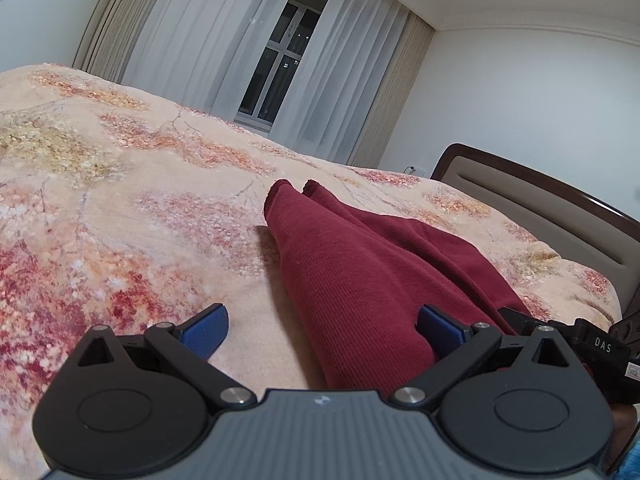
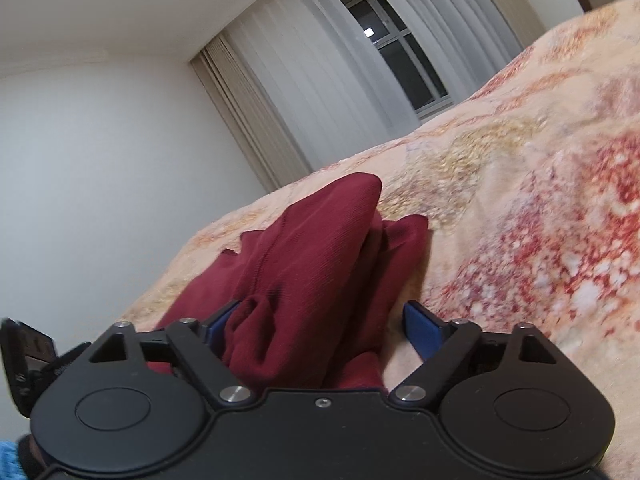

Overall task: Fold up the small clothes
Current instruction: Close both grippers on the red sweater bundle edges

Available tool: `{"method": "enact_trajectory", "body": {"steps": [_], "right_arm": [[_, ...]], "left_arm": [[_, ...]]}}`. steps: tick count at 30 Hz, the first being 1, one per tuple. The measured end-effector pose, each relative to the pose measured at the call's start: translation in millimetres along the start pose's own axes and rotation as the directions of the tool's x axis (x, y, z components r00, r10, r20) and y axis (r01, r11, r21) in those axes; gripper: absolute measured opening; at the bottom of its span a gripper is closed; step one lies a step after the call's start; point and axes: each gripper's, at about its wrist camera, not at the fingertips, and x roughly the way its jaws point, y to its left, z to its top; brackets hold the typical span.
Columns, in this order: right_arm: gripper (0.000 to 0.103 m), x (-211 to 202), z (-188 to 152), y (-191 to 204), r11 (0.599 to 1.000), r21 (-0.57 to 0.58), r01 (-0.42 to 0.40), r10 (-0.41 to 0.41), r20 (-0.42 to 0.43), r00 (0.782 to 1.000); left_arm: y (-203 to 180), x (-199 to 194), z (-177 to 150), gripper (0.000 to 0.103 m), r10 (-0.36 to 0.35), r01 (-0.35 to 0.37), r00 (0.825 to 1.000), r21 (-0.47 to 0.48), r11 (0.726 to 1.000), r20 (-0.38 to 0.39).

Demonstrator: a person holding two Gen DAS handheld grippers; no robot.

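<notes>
A dark red ribbed garment (image 1: 360,272) lies bunched on the floral bedspread (image 1: 120,208). In the left wrist view my left gripper (image 1: 324,330) stands open over the bed. The garment's near edge fills the right half of the gap and lies against the right blue pad (image 1: 440,326); the left pad is over bare bedspread. In the right wrist view the same garment (image 2: 320,248) rises in a hump. My right gripper (image 2: 320,324) is open around a raised fold of it. The fold bunches against the left pad, which it partly hides, and a narrow gap separates it from the right pad (image 2: 422,330).
A padded headboard with a dark wooden frame (image 1: 560,208) runs along the right of the bed. Sheer curtains and a dark window (image 1: 280,64) stand behind it. The right gripper's black body (image 1: 600,346) shows at the left view's right edge.
</notes>
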Motion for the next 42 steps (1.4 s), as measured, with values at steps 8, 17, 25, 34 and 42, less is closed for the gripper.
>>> {"method": "enact_trajectory", "body": {"steps": [8, 17, 25, 34, 42], "right_arm": [[0.065, 1, -1, 0, 1.0, 0.017, 0.0, 0.0, -0.007, 1.0], [0.055, -1, -3, 2, 1.0, 0.003, 0.014, -0.014, 0.004, 1.0], [0.052, -5, -5, 4, 1.0, -0.008, 0.012, -0.011, 0.018, 1.0], [0.052, -5, -6, 4, 1.0, -0.007, 0.011, -0.011, 0.019, 1.0], [0.052, -6, -6, 4, 1.0, -0.007, 0.015, -0.015, 0.018, 1.0]], "left_arm": [[3, -4, -2, 0.102, -0.067, 0.067, 0.998, -0.002, 0.998, 0.013], [-1, -7, -7, 0.08, -0.128, 0.128, 0.992, 0.028, 0.991, 0.015], [-1, -6, -8, 0.07, -0.161, 0.16, 0.987, 0.022, 0.987, 0.01], [0, -5, -9, 0.07, -0.16, 0.16, 0.987, 0.017, 0.987, 0.007], [-6, -3, 4, 0.062, -0.123, 0.121, 0.991, -0.026, 0.992, -0.048]]}}
